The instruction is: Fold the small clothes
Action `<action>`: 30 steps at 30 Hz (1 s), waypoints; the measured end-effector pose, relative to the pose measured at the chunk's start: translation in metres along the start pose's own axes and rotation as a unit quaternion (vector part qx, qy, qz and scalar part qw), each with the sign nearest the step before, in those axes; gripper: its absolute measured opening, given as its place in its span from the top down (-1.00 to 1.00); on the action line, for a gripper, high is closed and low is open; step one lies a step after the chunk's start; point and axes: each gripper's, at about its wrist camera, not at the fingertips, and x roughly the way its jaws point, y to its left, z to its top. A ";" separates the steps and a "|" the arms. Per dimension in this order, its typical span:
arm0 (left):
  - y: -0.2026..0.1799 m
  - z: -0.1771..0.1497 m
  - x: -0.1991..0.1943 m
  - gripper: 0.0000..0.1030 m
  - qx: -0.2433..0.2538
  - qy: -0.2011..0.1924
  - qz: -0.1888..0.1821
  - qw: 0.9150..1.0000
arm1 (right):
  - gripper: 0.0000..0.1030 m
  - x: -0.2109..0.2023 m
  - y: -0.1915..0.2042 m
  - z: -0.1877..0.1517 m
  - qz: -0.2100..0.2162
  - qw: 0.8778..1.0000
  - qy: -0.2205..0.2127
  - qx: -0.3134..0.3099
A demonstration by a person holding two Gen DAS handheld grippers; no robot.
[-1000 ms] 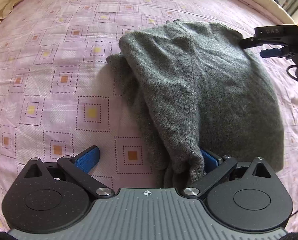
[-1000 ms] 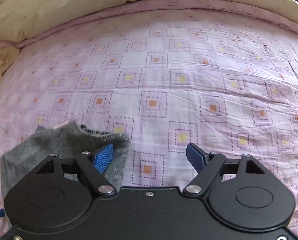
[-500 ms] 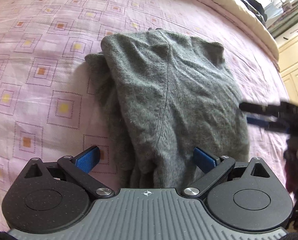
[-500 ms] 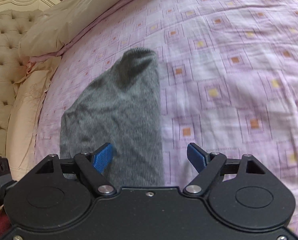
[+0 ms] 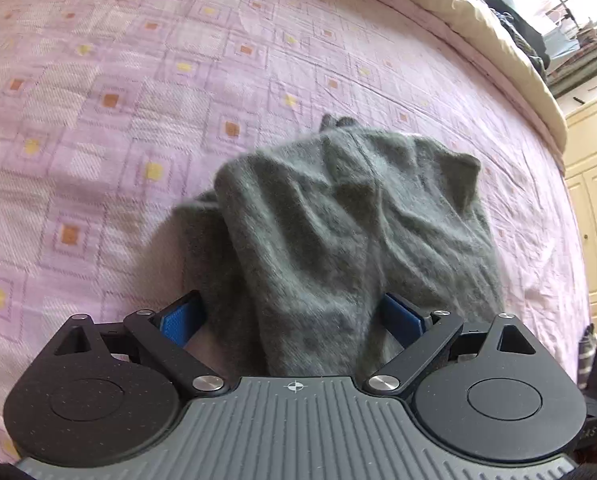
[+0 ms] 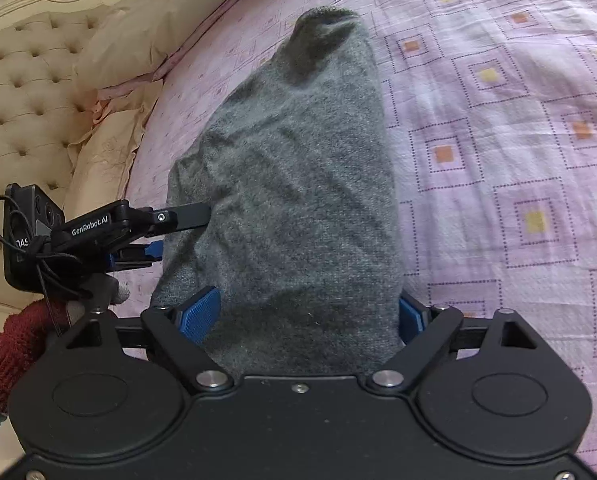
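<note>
A: Where is the grey knit garment [image 5: 338, 232] lying?

B: On the bed [image 5: 98, 120], bunched toward 12 o'clock — its near hem is sitting between both sets of spread fingers, likely for a fold.

A: Gripping?

B: Neither. The left hand-held gripper [image 5: 294, 320] and right hand-held gripper [image 6: 302, 316] are gaping, unclenched.

A: Any writing?

B: "GenRobot.AI" is showing at 9 o'clock in the right view.
</note>
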 end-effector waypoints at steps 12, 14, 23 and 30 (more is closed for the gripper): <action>0.014 0.002 0.004 -0.11 -0.069 -0.009 -0.061 0.996 | 0.10 -0.004 -0.005 -0.003 -0.011 1.000 0.010 0.022; 0.020 0.008 0.008 0.14 -0.078 -0.003 -0.067 0.995 | 0.27 -0.006 0.000 -0.006 -0.019 1.000 0.012 0.015; 0.018 -0.007 -0.001 0.27 -0.077 0.022 -0.096 0.992 | 0.42 -0.040 0.013 -0.019 -0.015 1.000 0.005 0.021; -0.030 -0.072 -0.005 0.28 -0.069 0.047 -0.102 0.991 | 0.42 -0.094 -0.025 -0.068 -0.032 0.999 0.038 0.019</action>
